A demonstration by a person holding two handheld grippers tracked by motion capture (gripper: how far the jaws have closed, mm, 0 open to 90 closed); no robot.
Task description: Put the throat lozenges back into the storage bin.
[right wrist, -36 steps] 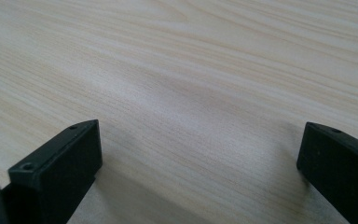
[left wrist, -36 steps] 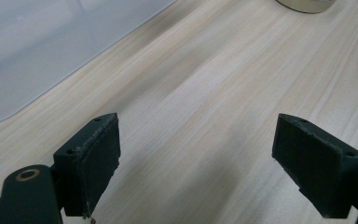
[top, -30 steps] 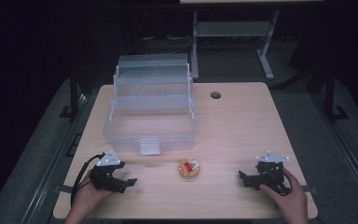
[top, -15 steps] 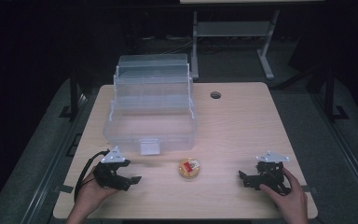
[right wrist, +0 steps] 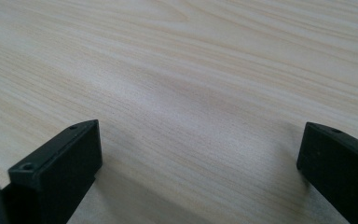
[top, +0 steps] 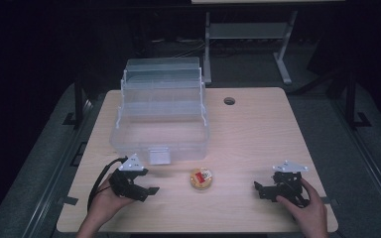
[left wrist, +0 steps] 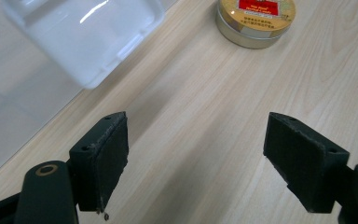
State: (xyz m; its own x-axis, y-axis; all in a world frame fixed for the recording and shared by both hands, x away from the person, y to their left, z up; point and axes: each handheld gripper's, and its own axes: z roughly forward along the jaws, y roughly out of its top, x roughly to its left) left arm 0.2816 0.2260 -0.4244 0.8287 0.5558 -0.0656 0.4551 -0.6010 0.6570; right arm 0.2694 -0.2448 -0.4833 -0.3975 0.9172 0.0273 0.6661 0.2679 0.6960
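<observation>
Round tin (left wrist: 255, 21) beyond left gripper's (left wrist: 196, 163) spread jaws

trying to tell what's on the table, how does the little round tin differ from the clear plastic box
The round tin is small, low and opaque, gold with a red label; the clear box is far larger, rectangular and see-through. The tin's lid is on, while the box stands open with stepped tiers at its back. The tin sits between the left tool and right tool; the box sits farther back. Both rest on the wooden table.
</observation>
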